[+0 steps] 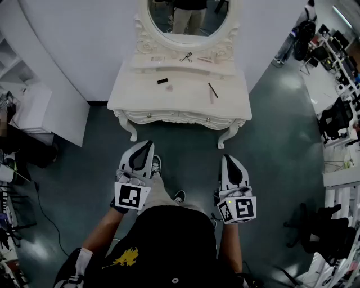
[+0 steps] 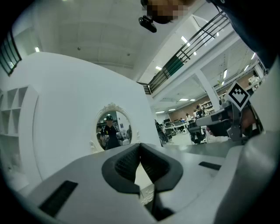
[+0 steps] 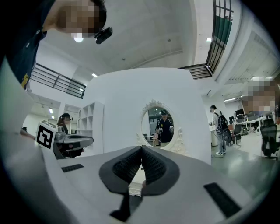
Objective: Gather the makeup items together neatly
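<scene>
Dark green floor (image 1: 79,169) all round, a curved white wall behind, and against it the ornate white counter (image 1: 185,104) with its oval mirror (image 1: 188,17). The person stands well back from the counter's front edge, both tools held out over the floor, nowhere near the makeup.

Left tool (image 1: 145,147): jaws clenched tip to tip, nothing between them. Right tool (image 1: 228,160): same story, pads pressed together, empty.

And the makeup is scattered. A short black tube (image 1: 162,81) lies left of centre on the counter top. A thin dark pencil (image 1: 213,89) lies at a slant toward the right edge, well apart from the tube. Up on the raised ledge along the back edge, under the mirror, sits an eyelash curler (image 1: 186,57). The pale shapes either side of it may be more items, but they are too small to tell.

Handling, as I judge it: all light stuff. The tube looks stiff and round, likely to roll, so pinch it across the middle. The pencil is thin, rigid and flat on the counter; take it mid-length, jaws across the shaft. The curler is an awkward shape, best taken by its handle loops. Nothing is gathered yet, so the first call is to step in and open up.
</scene>
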Motion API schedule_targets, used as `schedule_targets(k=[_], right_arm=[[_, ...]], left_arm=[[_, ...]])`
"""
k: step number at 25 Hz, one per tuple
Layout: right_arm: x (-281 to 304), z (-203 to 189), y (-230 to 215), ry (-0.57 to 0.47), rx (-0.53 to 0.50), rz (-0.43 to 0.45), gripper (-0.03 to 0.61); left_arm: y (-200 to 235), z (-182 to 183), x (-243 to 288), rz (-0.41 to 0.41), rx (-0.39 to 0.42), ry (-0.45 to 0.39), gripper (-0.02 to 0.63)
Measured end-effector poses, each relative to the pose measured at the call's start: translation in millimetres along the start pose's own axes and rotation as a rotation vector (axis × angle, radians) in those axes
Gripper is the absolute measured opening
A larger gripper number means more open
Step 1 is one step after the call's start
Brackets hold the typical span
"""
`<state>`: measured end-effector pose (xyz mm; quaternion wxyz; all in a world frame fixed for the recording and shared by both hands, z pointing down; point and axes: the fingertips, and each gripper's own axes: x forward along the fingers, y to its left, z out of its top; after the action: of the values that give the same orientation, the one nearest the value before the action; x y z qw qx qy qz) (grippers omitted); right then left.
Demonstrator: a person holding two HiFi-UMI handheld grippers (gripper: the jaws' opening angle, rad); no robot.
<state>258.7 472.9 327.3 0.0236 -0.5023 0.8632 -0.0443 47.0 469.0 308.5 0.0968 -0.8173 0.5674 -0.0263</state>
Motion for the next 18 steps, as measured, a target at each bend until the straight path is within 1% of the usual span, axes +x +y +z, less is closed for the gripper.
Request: schedule_targets(k=[3, 4, 7, 9, 12, 13, 16, 18], right_arm=[[3.3, -0.5, -1.5, -0.007, -0.002, -0.003, 0.014], [4.2, -1.1, -1.0, -0.005, -0.007, -0.003, 0.014], [6.2, -2.9, 3.0, 0.007, -0.021, 0.003, 0.014], [7.5, -2.3, 4.2, 0.001, -0.014, 0.005, 0.015], [9.7, -0.8, 1.2, -0.01, -0.005, -0.007, 0.015], [10.1, -0.9, -0.1, -0.007, -0.01, -0.012, 0.017], [9.3, -2.1, -5.5, 0.001, -0.018, -0.027, 0.017], [9.1, -4.2, -8.7, 0.005, -0.012, -0.037, 0.09]], left_arm=[[-1.1, -4.4, 3.5, -0.058, 0.154, 0.033, 0.012], [-0.8, -5.5, 3.9, -0.071, 0.187, 0.042, 0.012], [2.4, -5.9, 3.2, -0.078, 0.216, 0.052, 0.012], [6.8, -6.4, 3.9, -0.062, 0.209, 0.05, 0.012], [15.6, -10.9, 6.9, -0.017, 0.122, 0.048, 0.012], [17.1, -11.4, 8.0, -0.01, 0.102, 0.045, 0.021], [17.9, -9.0, 11.1, -0.022, 0.102, 0.035, 0.067], [20.2, -6.6, 12.5, -0.005, 0.033, 0.01, 0.084]])
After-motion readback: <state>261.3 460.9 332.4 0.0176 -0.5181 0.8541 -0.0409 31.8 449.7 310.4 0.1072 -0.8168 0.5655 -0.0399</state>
